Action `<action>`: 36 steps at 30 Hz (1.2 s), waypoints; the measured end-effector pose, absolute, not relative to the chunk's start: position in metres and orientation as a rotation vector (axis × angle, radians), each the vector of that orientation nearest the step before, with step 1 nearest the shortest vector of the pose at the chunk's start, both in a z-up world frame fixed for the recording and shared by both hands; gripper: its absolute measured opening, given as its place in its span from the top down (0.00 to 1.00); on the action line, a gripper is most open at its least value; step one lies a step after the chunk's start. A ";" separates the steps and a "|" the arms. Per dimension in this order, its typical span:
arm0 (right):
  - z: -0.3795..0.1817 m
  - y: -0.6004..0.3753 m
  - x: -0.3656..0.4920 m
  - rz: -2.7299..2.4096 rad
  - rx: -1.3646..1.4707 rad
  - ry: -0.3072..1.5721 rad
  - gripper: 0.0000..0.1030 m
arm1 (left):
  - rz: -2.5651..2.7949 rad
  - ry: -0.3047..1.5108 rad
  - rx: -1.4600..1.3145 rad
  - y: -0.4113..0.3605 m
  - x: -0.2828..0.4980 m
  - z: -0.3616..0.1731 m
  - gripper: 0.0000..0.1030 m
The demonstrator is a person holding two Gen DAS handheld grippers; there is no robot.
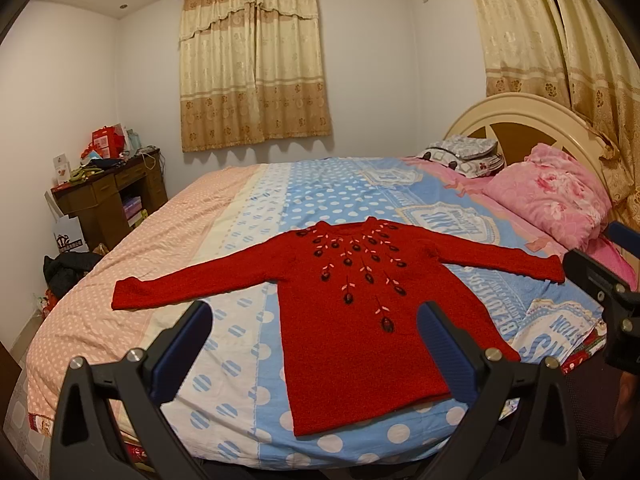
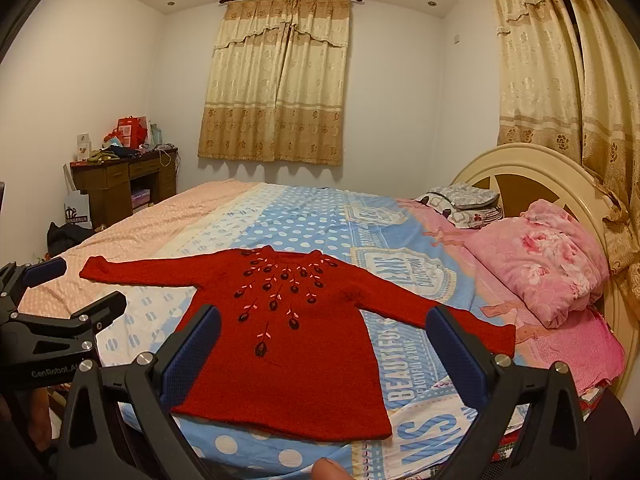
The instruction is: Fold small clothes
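Sweater [image 1: 352,320] lies flat in the middle of the frame on the spotty blue bed cover [image 1: 312,200], front up, with both sleeves out wide and no fold made yet. To start well, each gripper should pinch one sleeve end and bring it straight across the chest, so the cloth stays smooth; the left gripper [image 1: 316,344] and the right gripper [image 2: 324,344] both hang above it with fingers wide apart, holding nothing. It is red and fuzzy, with small dark and pink flowers under the neck.
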State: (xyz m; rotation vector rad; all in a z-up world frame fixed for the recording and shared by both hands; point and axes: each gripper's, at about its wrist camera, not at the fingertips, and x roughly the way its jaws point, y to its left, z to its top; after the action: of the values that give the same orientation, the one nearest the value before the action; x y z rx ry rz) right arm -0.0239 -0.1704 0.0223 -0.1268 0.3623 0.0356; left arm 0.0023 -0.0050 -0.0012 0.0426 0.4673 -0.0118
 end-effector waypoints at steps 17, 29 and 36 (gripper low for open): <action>0.022 -0.166 -0.025 0.039 -0.133 0.365 0.01 | -0.011 0.468 0.041 -0.004 0.002 -0.003 0.00; 0.023 -0.166 -0.026 0.044 -0.136 0.360 0.01 | -0.014 0.468 0.042 0.000 0.003 -0.005 0.00; 0.022 -0.162 -0.025 0.047 -0.149 0.370 0.01 | -0.002 0.482 0.032 0.007 0.006 -0.011 0.00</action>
State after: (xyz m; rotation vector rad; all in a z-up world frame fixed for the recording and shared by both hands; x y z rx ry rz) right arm -0.0247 -0.1622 0.0219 -0.1491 0.3702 0.0469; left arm 0.0061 0.0066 -0.0107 0.0316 0.4819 -0.0019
